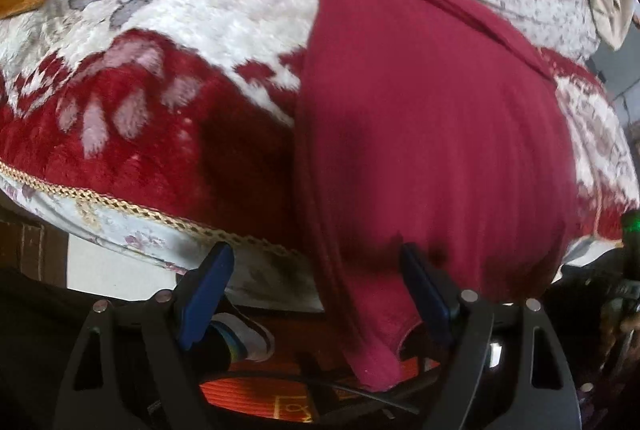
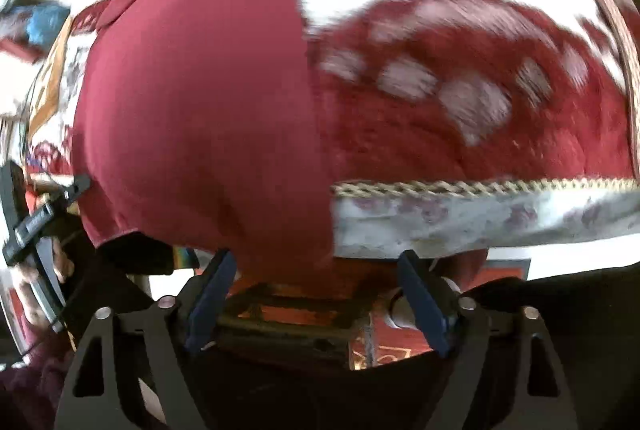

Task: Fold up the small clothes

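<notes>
While both gape wide | left tool (image 1: 316,262), right tool (image 2: 316,268) empty | garment (image 1: 432,133) unheld

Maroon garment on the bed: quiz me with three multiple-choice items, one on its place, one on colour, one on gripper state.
1. Where does the garment's near end lie?
A. Hanging over the bed edge
B. Rolled on a pillow
C. On the floor

2. The fingers are:
A. Yellow
B. Blue
C. White

3. The left gripper is:
A. Shut on cloth
B. Shut, empty
C. Open

Answers: 1 A, its hem droops past the blanket's braided trim; 2 B, dark blue pads show; 3 C, its jaws stand wide apart.
</notes>
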`<state>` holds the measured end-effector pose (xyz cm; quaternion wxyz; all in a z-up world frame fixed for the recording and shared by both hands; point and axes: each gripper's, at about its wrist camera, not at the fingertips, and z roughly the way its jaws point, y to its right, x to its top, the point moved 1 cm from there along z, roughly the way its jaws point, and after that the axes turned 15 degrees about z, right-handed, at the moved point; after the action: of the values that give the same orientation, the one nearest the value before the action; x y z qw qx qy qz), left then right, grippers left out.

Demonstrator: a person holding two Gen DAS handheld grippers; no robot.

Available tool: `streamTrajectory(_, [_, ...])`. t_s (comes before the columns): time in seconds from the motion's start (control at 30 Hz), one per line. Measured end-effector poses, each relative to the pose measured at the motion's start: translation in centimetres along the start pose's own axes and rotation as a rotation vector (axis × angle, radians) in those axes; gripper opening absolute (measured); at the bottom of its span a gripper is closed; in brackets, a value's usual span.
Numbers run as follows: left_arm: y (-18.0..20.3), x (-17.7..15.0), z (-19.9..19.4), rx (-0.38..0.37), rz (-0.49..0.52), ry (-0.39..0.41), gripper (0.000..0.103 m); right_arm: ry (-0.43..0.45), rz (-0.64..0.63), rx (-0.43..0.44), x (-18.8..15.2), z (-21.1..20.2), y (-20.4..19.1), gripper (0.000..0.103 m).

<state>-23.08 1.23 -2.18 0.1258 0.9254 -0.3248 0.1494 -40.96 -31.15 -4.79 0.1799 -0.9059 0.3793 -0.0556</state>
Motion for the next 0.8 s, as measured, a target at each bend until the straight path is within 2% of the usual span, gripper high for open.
streamTrajectory(0.17, [0.2,-0.2,0.8,-0.002,0.005,-0.034,0.084,-0.029,-0.030,0.031,0.1,1.9,-1.2,0.090])
streamTrajectory(0.23, [0.1,-0.4,1.0,-0.002,0.003,-0.046,0.084,-0.024,-0.048,0.039,0.1,3.0,-1.8,0.086])
streamTrajectory(0.33, [0.0,-0.7,1.5,0.008,-0.002,-0.063,0.084,-0.045,-0.030,0.041,0.5,4.1,-1.8,0.086])
streamTrajectory(0.37, [0.1,-0.7,1.7,0.006,-0.001,-0.065,0.084,-0.051,-0.033,0.040,0.4,4.3,-1.9,0.083])
streamTrajectory(0.4, [0.0,-0.8,1.7,0.002,0.002,-0.068,0.084,-0.058,-0.050,0.036,0.3,4.4,-2.0,0.067])
streamTrajectory(0.43, [0.1,-0.8,1.9,-0.003,0.009,-0.076,0.084,-0.065,-0.064,0.047,0.3,4.3,-1.9,0.056])
streamTrajectory(0.47, [0.2,-0.9,2.0,-0.008,0.017,-0.084,0.084,-0.069,-0.082,0.073,0.1,4.3,-2.5,0.034])
streamTrajectory(0.5, [0.3,-0.8,2.1,-0.011,0.021,-0.090,0.082,-0.069,-0.102,0.092,0.0,4.0,-3.0,0.024])
streamTrajectory(0.57, [0.4,-0.9,2.2,-0.024,0.034,-0.102,0.071,-0.063,-0.142,0.091,-0.3,3.7,-3.6,0.020])
streamTrajectory(0.63, [0.7,-1.0,2.5,-0.030,0.055,-0.125,0.054,-0.067,-0.157,0.099,-0.5,3.6,-4.0,0.018])
streamTrajectory(0.73, [1.3,-1.2,2.5,-0.017,0.085,-0.133,0.040,-0.074,-0.155,0.130,-0.4,3.0,-4.4,0.016])
streamTrajectory(0.8, [1.5,-1.3,2.4,-0.014,0.092,-0.133,0.036,-0.075,-0.169,0.146,-0.5,2.5,-4.7,0.016])
